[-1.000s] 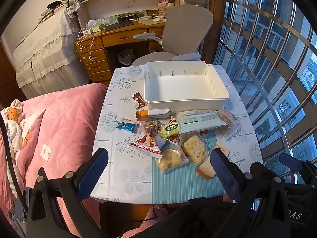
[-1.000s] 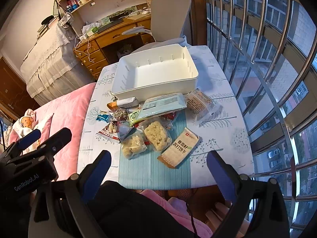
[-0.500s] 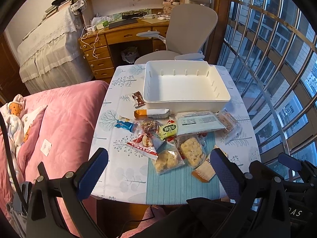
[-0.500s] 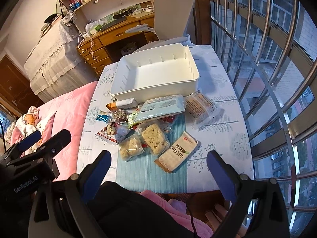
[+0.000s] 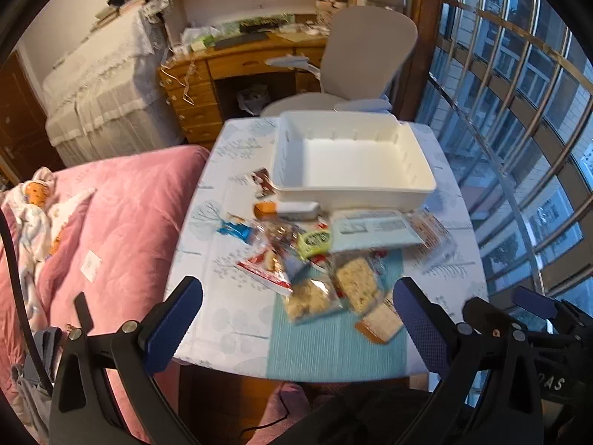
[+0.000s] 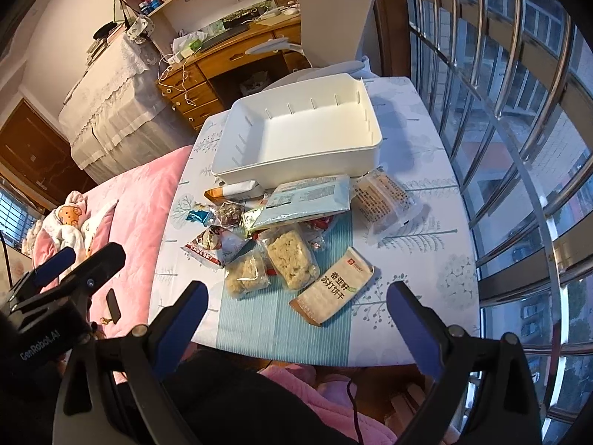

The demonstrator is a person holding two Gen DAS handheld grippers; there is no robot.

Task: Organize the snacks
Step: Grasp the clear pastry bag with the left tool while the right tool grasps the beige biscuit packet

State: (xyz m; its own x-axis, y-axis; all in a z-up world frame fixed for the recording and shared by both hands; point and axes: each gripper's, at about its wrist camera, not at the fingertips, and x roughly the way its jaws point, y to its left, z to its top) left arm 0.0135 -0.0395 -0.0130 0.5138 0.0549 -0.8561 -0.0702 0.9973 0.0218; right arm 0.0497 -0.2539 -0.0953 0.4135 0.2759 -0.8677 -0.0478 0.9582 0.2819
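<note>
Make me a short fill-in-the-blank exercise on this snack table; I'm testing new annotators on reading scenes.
1. The white bin on the table holds ____ snacks.
2. Both the left hand-held gripper and the right hand-held gripper have their jaws ____.
3. The cracker packet with red logo lies partly on the ____ striped mat.
4. Behind the bin stands a grey ____.

Missing words: no; open; blue; chair

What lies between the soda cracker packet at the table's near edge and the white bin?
In the right wrist view, between the cracker packet and the white bin lie a clear-wrapped rice cake and a flat pale blue pouch.
</note>
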